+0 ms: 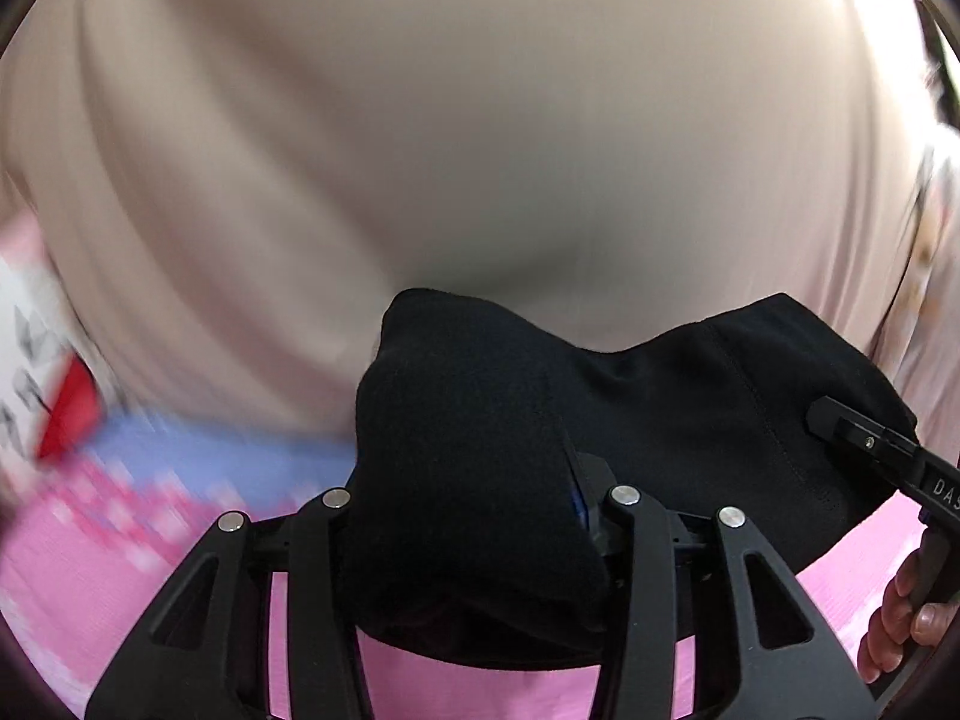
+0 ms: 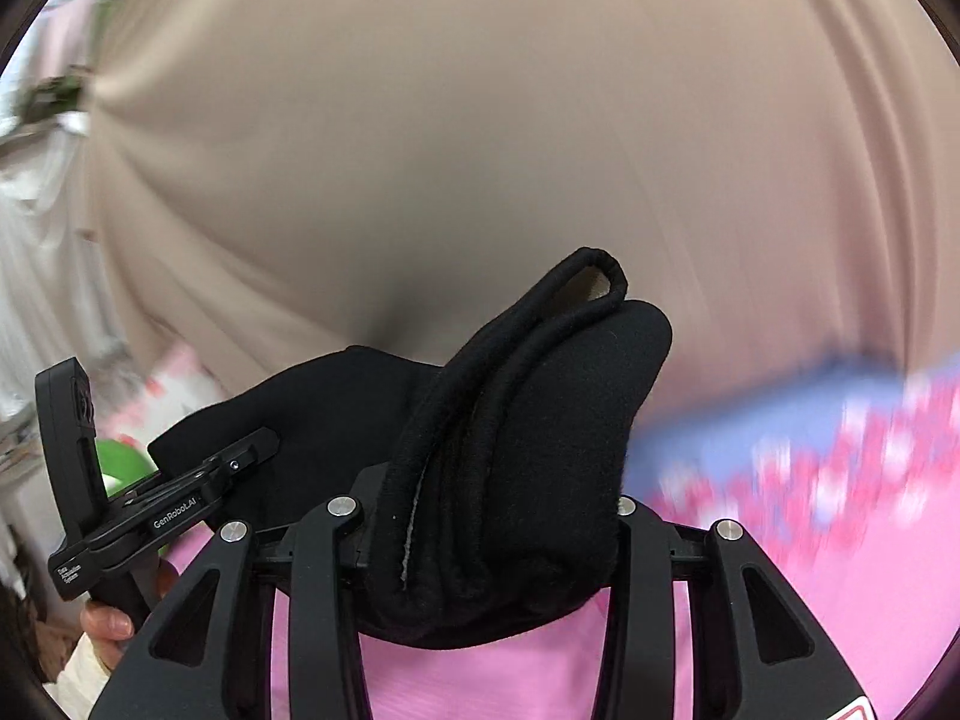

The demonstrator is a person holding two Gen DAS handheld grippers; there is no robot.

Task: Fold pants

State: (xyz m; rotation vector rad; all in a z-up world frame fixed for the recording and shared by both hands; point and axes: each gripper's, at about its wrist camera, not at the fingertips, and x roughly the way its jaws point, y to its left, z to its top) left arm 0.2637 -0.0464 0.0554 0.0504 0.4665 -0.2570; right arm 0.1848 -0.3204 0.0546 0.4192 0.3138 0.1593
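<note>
The left gripper (image 1: 480,516) pinches a bunched corner of the black pants (image 1: 690,420), and the right gripper (image 2: 486,510) clamps the corded waistband end. The pants hang stretched between the two grippers above a pink sheet (image 2: 840,588). Beyond, a beige curtain (image 1: 450,120) fills the blurred background.

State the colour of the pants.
Black pants, clearest in the right wrist view.

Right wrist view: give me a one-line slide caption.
Right gripper clamps a bunched edge of the black pants above the pink surface, with the left gripper gripping alongside.
</note>
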